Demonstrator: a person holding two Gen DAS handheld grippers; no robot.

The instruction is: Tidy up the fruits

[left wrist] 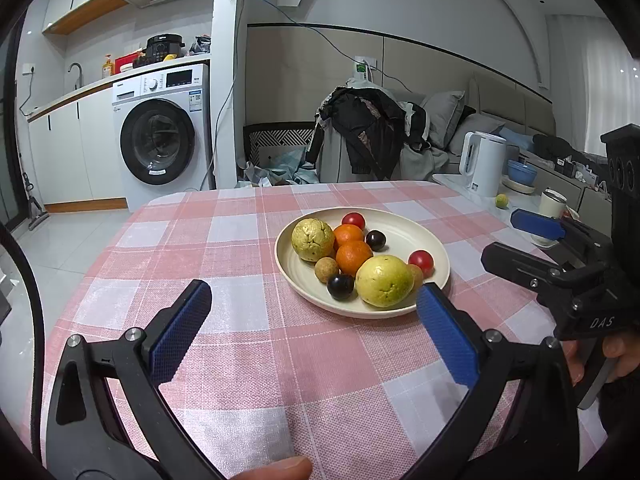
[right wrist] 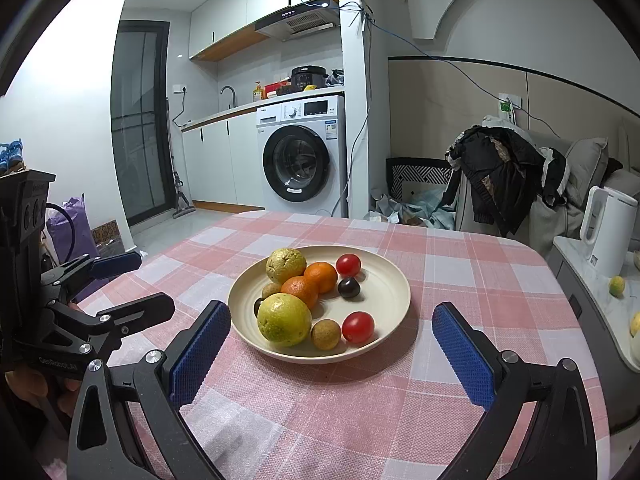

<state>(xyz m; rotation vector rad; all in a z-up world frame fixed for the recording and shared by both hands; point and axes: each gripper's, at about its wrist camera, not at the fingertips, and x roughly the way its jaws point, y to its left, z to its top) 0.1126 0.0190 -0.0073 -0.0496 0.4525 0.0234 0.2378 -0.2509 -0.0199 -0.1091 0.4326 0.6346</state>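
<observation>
Setting: a desk (right wrist: 460, 280) under a pink-and-white checked cloth fills the lower half of both views, with a washing machine (right wrist: 300, 156) against the wall behind it, upper centre in the right wrist view and upper left in the left wrist view.

Plate: a cream plate (right wrist: 384, 280) sits on the cloth near the centre of the right wrist view, right of centre in the left wrist view.

Fruit: all lies on the plate: two large yellow-green fruits (right wrist: 284, 319), two oranges (right wrist: 321, 276) touching each other in the middle, two red tomatoes (right wrist: 358, 326), two dark plums (right wrist: 349, 287) and small brown round fruits (right wrist: 325, 334).

Left claw: the left claw (left wrist: 314, 300) is released, its blue pads spread wide at the lower part of its own view; the right pad's tip lies just beside the plate's near rim, and nothing is between the pads.

Right claw: the right claw (right wrist: 331, 322) is likewise released and grasps nothing; in its own view the plate's near half appears between the two blue pads.

Hands: fingers (left wrist: 618, 356) wrap the right claw's handle at the right edge of the left wrist view.

Side counter: a white kettle (right wrist: 608, 232) stands at the right edge, beyond the desk, with a small green fruit (right wrist: 616, 286) near it.
</observation>
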